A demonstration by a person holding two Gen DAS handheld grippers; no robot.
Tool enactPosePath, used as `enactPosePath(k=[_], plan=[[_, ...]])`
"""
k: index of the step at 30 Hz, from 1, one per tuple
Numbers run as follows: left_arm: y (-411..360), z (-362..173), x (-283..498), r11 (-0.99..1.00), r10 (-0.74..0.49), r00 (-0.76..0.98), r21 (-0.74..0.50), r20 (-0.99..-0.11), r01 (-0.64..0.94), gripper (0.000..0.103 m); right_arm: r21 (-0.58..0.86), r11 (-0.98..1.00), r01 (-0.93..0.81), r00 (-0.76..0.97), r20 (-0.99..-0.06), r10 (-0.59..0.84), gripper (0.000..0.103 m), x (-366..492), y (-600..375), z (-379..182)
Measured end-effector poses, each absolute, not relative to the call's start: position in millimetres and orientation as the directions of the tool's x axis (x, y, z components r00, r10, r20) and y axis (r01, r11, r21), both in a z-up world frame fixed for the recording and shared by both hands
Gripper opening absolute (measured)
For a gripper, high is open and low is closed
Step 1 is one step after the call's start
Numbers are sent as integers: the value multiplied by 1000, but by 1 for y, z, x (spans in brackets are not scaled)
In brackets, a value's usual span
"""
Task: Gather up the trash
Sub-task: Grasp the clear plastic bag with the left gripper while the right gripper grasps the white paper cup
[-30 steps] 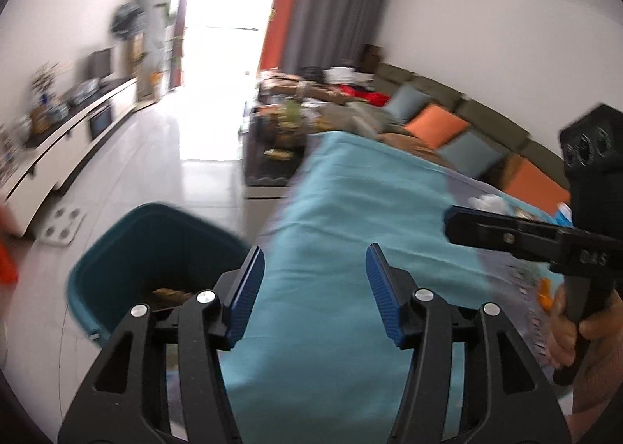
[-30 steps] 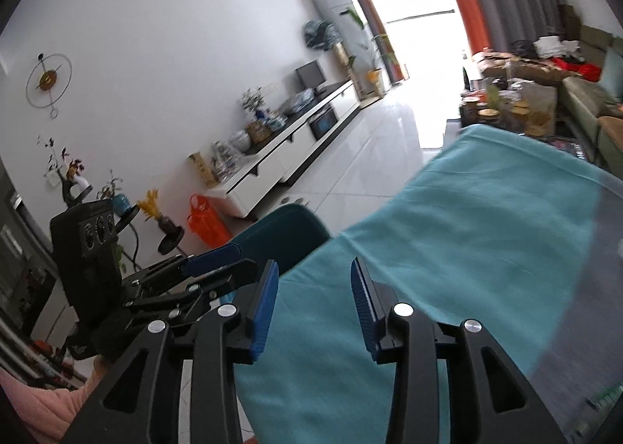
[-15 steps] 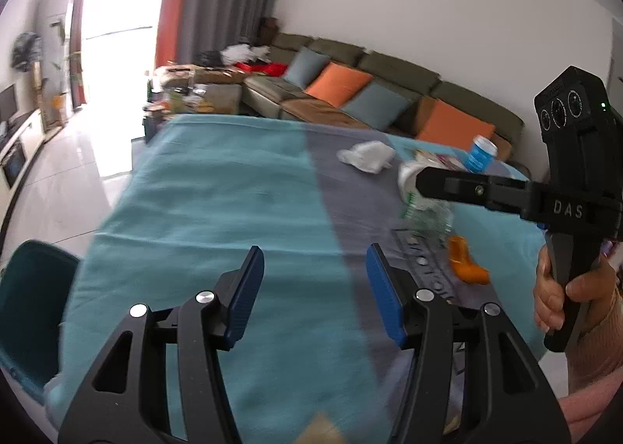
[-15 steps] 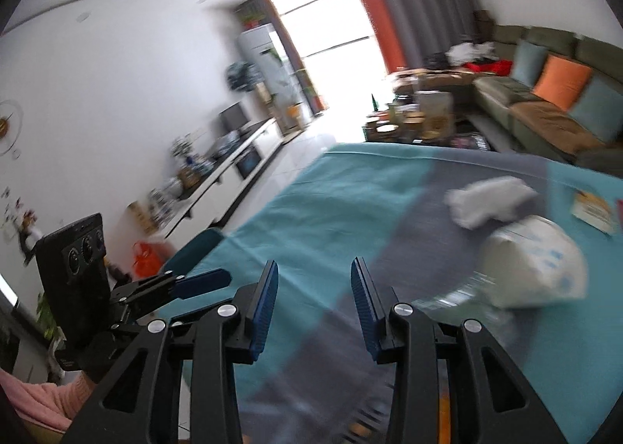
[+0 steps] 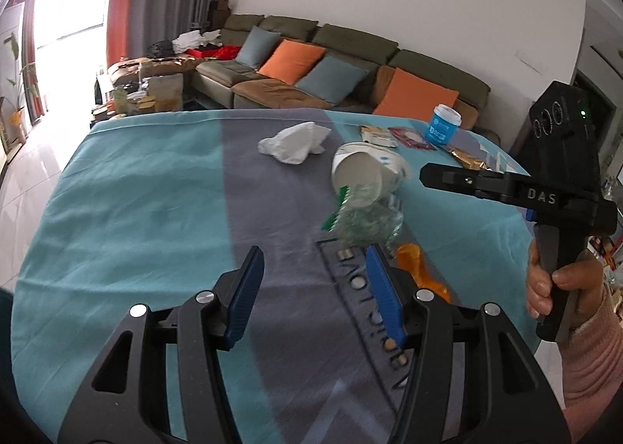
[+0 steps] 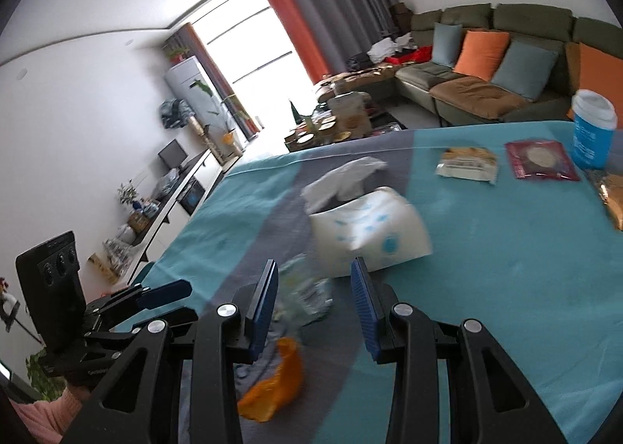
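Note:
Trash lies on a table under a teal and grey cloth (image 5: pixel 128 218). There is a crumpled white tissue (image 5: pixel 294 142), a tipped paper cup (image 5: pixel 364 179), a crushed clear bottle (image 5: pixel 364 224) and an orange scrap (image 5: pixel 418 268). My left gripper (image 5: pixel 315 288) hangs open and empty over the grey stripe, short of the bottle. In the right wrist view my right gripper (image 6: pixel 315 303) is open too. The bottle (image 6: pixel 307 292) lies below and beyond its fingertips, the cup (image 6: pixel 370 229) just behind, and the orange scrap (image 6: pixel 276 381) beneath. A hand (image 5: pixel 560 288) holds the right gripper at the table's right side.
An upright blue cup (image 6: pixel 593 128) and flat wrappers (image 6: pixel 467 165) lie at the far right of the table. A sofa with cushions (image 5: pixel 350 66) runs behind it. A cluttered low table (image 6: pixel 342 120) and a TV cabinet (image 6: pixel 175 206) stand off to the left. A teal bin's rim (image 6: pixel 141 275) shows past the table's left edge.
Both views have swung right, from the teal bin and the floor to the trash on the table. Both grippers stayed open and empty.

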State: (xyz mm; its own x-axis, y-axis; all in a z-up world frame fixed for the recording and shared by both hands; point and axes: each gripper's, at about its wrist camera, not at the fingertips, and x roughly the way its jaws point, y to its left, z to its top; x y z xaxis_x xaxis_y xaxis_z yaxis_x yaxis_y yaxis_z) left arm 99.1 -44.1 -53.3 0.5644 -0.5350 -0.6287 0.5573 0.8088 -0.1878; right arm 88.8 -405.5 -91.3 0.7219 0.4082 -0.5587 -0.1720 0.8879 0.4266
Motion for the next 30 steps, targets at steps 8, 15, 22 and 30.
enactPosePath(k=[8, 15, 22, 30], plan=[[-75, -58, 117, 793, -533, 526, -173, -663, 585, 56, 436, 893, -108, 733, -572, 368, 43, 116, -434, -99], [-88, -68, 139, 784, -531, 471, -197, -704, 589, 56, 447, 890, -92, 712, -595, 373, 43, 138, -446, -110], [-92, -74, 144, 755, -564, 421, -236, -710, 612, 48, 494, 860, -126, 672, -595, 440, 43, 144, -443, -119], [-96, -75, 136, 731, -577, 400, -233, -712, 641, 18, 494, 849, -189, 653, -582, 484, 31, 134, -430, -114]])
